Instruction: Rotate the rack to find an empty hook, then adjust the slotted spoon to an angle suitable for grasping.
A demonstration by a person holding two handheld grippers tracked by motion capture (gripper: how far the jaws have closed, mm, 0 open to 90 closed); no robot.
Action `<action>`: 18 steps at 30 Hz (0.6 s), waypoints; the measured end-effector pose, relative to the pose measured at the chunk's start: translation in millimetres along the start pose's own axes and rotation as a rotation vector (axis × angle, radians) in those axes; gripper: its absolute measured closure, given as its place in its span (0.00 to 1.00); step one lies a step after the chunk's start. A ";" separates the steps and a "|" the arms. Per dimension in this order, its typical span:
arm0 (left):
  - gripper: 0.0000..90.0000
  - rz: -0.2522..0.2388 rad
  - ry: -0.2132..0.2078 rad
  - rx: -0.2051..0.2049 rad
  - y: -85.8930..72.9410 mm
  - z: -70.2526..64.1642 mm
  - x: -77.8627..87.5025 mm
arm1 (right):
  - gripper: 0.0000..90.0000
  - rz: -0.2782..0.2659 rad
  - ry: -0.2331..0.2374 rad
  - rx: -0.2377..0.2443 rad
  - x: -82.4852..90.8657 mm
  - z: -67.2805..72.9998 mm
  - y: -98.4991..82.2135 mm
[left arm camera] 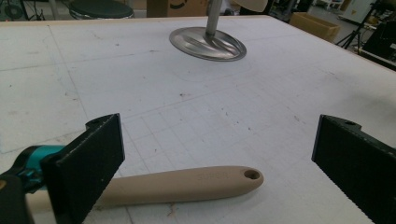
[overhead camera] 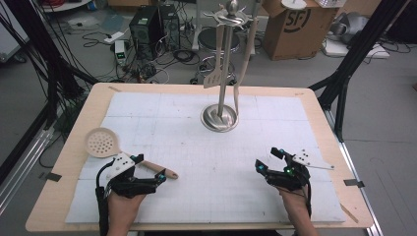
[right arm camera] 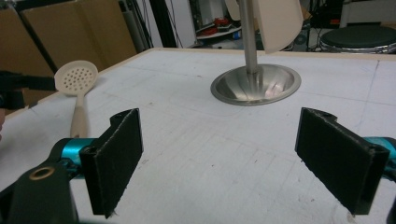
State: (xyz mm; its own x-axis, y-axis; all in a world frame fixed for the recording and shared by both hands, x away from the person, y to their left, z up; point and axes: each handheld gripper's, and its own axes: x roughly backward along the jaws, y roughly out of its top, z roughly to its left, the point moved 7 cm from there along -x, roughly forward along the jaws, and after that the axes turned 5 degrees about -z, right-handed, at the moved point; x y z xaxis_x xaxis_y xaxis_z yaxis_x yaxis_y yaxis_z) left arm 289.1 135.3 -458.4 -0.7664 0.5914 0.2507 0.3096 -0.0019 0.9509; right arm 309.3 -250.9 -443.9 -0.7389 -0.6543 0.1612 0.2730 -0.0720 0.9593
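Note:
A beige skimmer spoon [overhead camera: 102, 142] lies at the left of the white mat [overhead camera: 211, 147], its handle [overhead camera: 160, 170] pointing right. My left gripper [overhead camera: 150, 168] stands open astride that handle. In the left gripper view the handle [left arm camera: 187, 184] lies on the mat between the jaws, close to the left one and apart from the right one; the left gripper [left arm camera: 219, 144] grips nothing. My right gripper [overhead camera: 267, 158] rests open at the front right, with bare mat between its jaws [right arm camera: 219, 144]. The right gripper view has the skimmer [right arm camera: 76, 79] far to the left.
A steel utensil stand [overhead camera: 220, 118] rises from a round base [left arm camera: 208, 43] at the mat's back middle. A slotted spatula [overhead camera: 214, 76] and another beige utensil [overhead camera: 244, 59] hang from it. Cables, boxes and a stool lie on the floor beyond the table.

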 end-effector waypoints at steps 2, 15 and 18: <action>0.03 -0.002 -0.001 0.003 0.5 0.5 0.4 | 0.16 0.000 0.001 -0.009 0.0 -0.8 -0.6; 0.58 0.041 -0.032 0.120 -3.6 2.2 4.1 | 0.16 -0.006 0.001 -0.010 -0.2 -0.5 0.1; 0.71 0.081 -0.039 0.110 -9.2 0.1 0.3 | 0.16 -0.007 0.001 -0.010 -0.2 0.4 0.5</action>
State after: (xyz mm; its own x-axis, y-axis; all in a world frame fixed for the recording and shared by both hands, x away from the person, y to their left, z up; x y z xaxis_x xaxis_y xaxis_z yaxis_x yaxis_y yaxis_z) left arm 286.1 135.5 -467.2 -0.7147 0.6235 0.3168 0.4312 0.0362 0.9015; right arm 309.4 -250.6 -443.4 -0.7402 -0.6543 0.1547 0.2743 -0.0838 0.9580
